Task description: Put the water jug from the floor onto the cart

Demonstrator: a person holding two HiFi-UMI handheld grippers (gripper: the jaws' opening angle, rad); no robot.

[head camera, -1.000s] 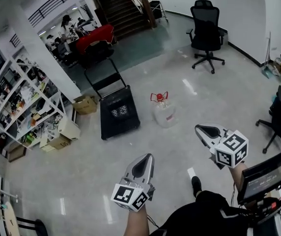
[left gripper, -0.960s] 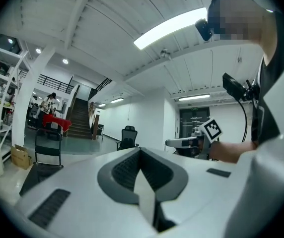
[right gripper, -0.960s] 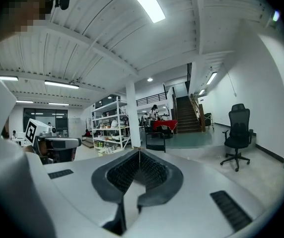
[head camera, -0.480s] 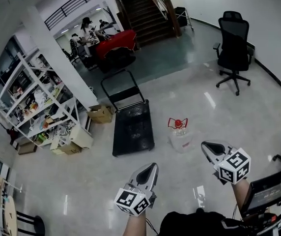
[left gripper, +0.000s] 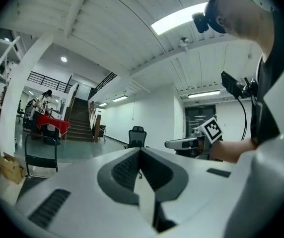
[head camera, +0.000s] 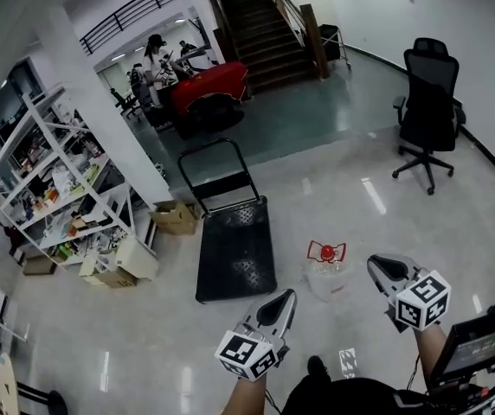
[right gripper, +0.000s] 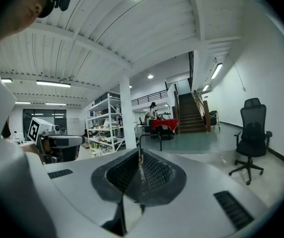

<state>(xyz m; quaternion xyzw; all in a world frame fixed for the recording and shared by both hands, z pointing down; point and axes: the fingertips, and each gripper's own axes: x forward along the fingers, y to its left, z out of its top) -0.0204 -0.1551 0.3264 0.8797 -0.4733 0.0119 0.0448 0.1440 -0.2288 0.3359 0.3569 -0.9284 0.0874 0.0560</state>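
Fingers [head camera: 275, 308] together; cart [head camera: 234, 249] near water jug [head camera: 325, 272].

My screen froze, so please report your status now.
Left gripper, right gripper: jaws shut, empty. Water jug on floor beside cart. Nothing between them.

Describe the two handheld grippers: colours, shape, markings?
The left gripper and right gripper match: pale grey tapered shells, black ribbed pads inside, dark vent slots on the body. Each carries a white cube with black square markers at the rear. The person wears a black top.
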